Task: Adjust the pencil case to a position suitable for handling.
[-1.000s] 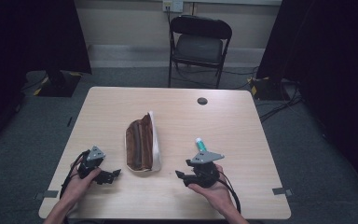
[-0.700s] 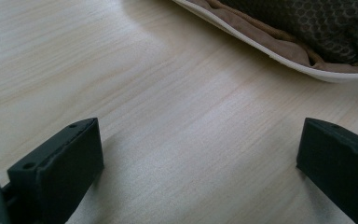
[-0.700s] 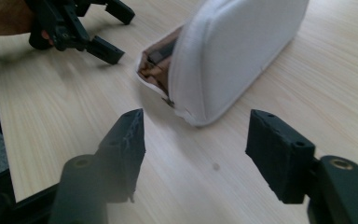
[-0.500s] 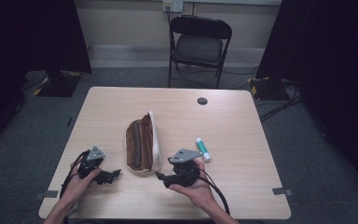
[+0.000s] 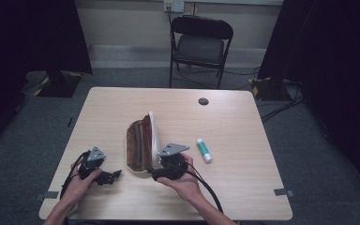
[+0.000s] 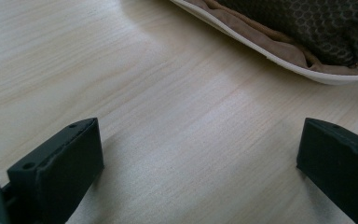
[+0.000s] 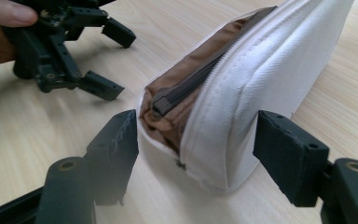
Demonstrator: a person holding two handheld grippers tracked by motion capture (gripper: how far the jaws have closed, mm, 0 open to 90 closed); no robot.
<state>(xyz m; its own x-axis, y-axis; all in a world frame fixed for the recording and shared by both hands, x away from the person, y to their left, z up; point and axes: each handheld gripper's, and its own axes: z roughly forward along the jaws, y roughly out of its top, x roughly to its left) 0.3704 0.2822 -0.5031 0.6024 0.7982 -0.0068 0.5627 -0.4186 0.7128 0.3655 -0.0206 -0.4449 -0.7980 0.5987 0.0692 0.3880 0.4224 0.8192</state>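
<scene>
Nearest us on the light wooden table (image 5: 243,187), our left hand (image 5: 77,180) holds the left black two-jaw gripper (image 5: 114,175) just above the near-left part of the top, and it sits where it sat a second ago. Its jaws are spread wide over bare wood in the left gripper view, nothing between them, with the edge of the white fabric pouch with brown lining (image 6: 279,42) lying just past them.

Now the change: our right hand (image 5: 183,180) has carried the right black two-jaw gripper (image 5: 149,170) leftward across the table, from beside the small white tube with a green end (image 5: 203,150) to the near end of the pouch (image 5: 143,140). That tube, half hidden by the gripper a second ago, now lies in plain view, apart to the right of the hand. In the right gripper view the jaws stand wide on either side of the pouch's near end (image 7: 242,93), the left jaw just about at the fabric, the right jaw clear of it; we cannot tell whether the left one touches. The zip is open, brown lining showing.

Farther off, a small dark round disc (image 5: 203,101) lies near the far edge, and beyond the table stands a black folding chair (image 5: 200,44)
</scene>
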